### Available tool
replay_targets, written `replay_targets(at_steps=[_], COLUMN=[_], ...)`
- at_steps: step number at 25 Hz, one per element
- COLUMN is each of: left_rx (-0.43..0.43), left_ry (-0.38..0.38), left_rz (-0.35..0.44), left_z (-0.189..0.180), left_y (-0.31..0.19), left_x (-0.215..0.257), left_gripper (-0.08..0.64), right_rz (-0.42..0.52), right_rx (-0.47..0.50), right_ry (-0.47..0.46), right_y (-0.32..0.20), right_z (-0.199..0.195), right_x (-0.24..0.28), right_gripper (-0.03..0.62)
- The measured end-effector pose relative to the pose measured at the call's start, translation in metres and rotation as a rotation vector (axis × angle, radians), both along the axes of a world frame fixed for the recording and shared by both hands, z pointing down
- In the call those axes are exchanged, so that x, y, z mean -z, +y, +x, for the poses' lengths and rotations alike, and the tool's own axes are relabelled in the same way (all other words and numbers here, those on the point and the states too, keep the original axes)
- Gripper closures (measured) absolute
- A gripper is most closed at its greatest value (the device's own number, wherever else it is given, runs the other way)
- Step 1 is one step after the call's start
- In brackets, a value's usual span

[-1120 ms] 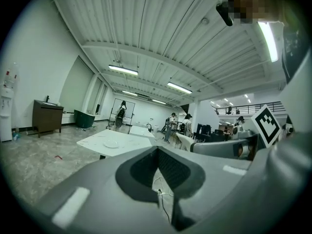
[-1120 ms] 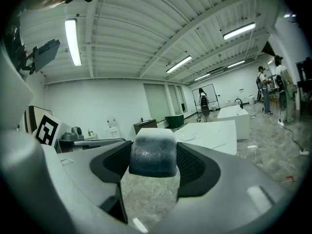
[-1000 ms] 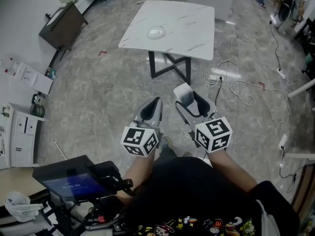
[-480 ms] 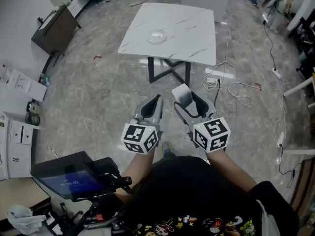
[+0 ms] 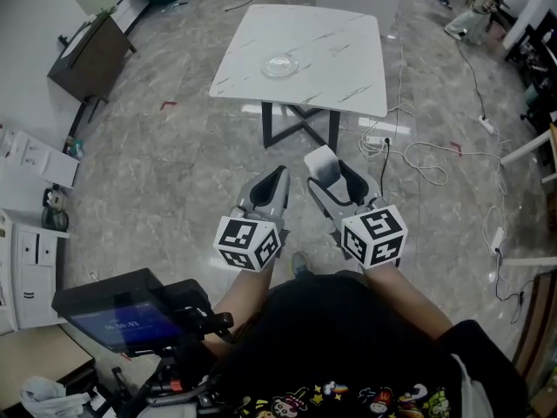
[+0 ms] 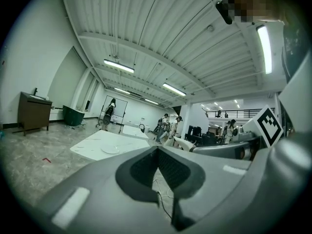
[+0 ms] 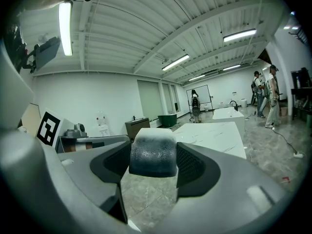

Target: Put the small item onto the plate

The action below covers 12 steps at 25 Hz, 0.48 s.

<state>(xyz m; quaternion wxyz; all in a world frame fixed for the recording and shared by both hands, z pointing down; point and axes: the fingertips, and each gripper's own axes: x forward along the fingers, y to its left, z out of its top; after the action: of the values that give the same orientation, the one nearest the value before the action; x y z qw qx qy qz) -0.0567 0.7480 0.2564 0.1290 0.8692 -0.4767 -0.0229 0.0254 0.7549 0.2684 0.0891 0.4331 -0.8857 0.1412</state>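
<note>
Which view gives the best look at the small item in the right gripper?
The right gripper view: the small item sits large between the jaws of the right gripper, gripped on both sides. The head view shows only its pale top. The left gripper view does not clearly show it.

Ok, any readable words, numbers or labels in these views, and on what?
No text can be read anywhere.
Blue-lit screen on the black device: pale characters, too blurred to read.
Black-and-white marker cubes: square patterns, no letters.
Colourful print on the black shirt: cartoon figures, no legible letters.
</note>
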Motion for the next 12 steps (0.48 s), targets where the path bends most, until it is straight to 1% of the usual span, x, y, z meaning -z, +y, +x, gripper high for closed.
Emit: replay_targets(at_steps=[2, 5, 8, 10, 12], left_rx=[-0.005, -0.011, -0.017, -0.020, -0.021], left_ry=[0.003, 0.006, 0.008, 0.008, 0.008], left_rz=[-0.004, -0.011, -0.013, -0.014, -0.013], left_z=[-0.008, -0.024, -0.038, -0.039, -0.043], left_y=[-0.022, -0.062, -0.092, -0.105, -0.102], left_x=[0.003, 0.026, 0.036, 0.029, 0.014], left_gripper=[0.560, 0.560, 0.560, 0.560, 0.560], right_rz=[-0.007, -0.017, -0.022, -0.022, -0.021], right_rx=[-0.002, 0.000, 0.000, 0.004, 0.007], right_ry=[0.002, 0.007, 0.007, 0.007, 0.007], right_y=[-0.020, -0.058, -0.089, -0.102, -0.100], right_z=[-0.010, -0.027, -0.043, -0.047, -0.051], right_x=[0.003, 0.024, 0.034, 0.028, 0.012], right_gripper=[0.276, 0.276, 0.276, 0.276, 0.276])
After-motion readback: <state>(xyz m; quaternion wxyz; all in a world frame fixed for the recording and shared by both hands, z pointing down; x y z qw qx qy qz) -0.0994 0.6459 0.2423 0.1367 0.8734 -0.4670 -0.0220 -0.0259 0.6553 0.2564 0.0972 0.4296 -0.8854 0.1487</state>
